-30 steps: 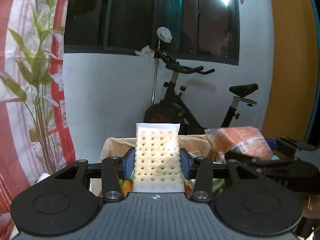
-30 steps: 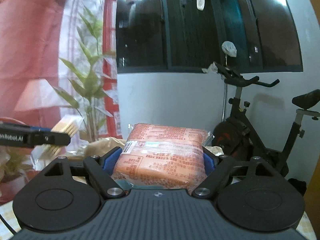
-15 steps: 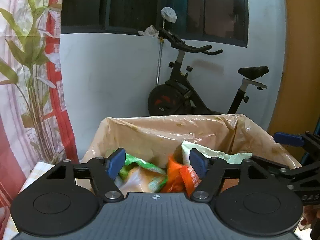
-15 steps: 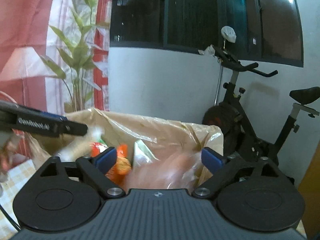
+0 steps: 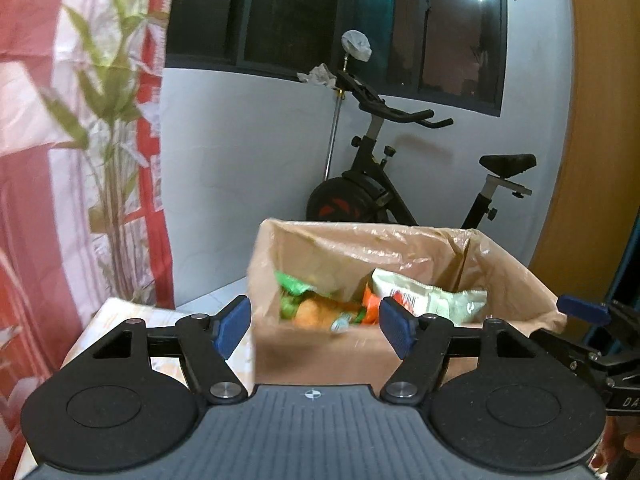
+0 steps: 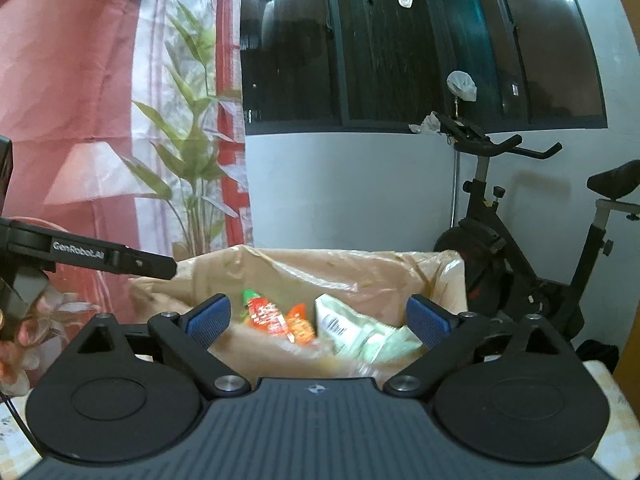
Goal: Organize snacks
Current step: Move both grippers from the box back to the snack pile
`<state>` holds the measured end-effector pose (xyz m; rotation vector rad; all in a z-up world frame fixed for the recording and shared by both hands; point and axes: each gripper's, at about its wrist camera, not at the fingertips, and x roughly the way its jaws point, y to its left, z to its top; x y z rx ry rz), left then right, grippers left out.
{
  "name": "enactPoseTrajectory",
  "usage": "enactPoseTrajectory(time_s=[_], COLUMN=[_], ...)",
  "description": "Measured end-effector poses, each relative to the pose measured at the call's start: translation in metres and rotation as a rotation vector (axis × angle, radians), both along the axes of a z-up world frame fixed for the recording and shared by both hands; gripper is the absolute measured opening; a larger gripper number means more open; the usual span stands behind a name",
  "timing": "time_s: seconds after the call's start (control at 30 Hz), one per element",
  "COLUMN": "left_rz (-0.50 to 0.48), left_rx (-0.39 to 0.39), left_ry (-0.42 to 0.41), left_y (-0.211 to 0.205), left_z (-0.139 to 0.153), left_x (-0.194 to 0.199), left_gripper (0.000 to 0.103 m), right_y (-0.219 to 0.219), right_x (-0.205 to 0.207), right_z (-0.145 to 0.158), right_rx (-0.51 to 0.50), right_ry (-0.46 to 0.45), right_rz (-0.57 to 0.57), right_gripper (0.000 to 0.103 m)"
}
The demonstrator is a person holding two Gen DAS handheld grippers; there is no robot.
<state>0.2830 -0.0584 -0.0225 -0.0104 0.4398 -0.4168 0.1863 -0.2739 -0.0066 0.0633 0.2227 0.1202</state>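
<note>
Tabletop box [image 5: 320, 356], snack packets [image 6: 276, 318] inside

A counter [image 5: 120, 312] covered with a pale patterned cloth is seen, only partly, at the lower left of the left wrist view and at the lower corners of the right wrist view. A cardboard box [image 5: 320, 356] lined with a tan plastic bag [image 5: 360, 244] is carried on it, standing upright near the far edge.

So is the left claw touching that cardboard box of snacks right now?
Apart. In the left wrist view the left claw stands open and empty, its blue pads short of the cardboard box, whose front wall shows between them.
</note>
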Motion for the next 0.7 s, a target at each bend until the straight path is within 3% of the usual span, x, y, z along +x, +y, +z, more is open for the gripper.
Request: enactPoseTrajectory(time_s=[0.1, 0.27, 0.5, 0.7], left_rz=[0.014, 0.066, 0.101, 0.098], left_rx=[-0.030, -0.056, -0.029, -0.013], left_ry=[0.019, 0.119, 0.214, 0.254], left_y=[0.021, 0.044, 0.055, 0.051], left_z=[-0.011, -0.046, -0.093, -0.121], left_x=[-0.014, -0.023, -0.030, -0.033], left_gripper=[0.073, 0.072, 0.071, 0.070], right_y=[0.010, 0.029, 0.028, 0.019], right_x=[-0.015, -0.037, -0.036, -0.028], right_z=[-0.009, -0.030, -0.063, -0.093], right_rx=[-0.003, -0.046, -0.008, 0.039], right_ry=[-0.003, 0.000, 0.112, 0.242], right_rz=[-0.003, -0.003, -0.010, -0.039], right_gripper=[0.097, 0.095, 0.093, 0.083])
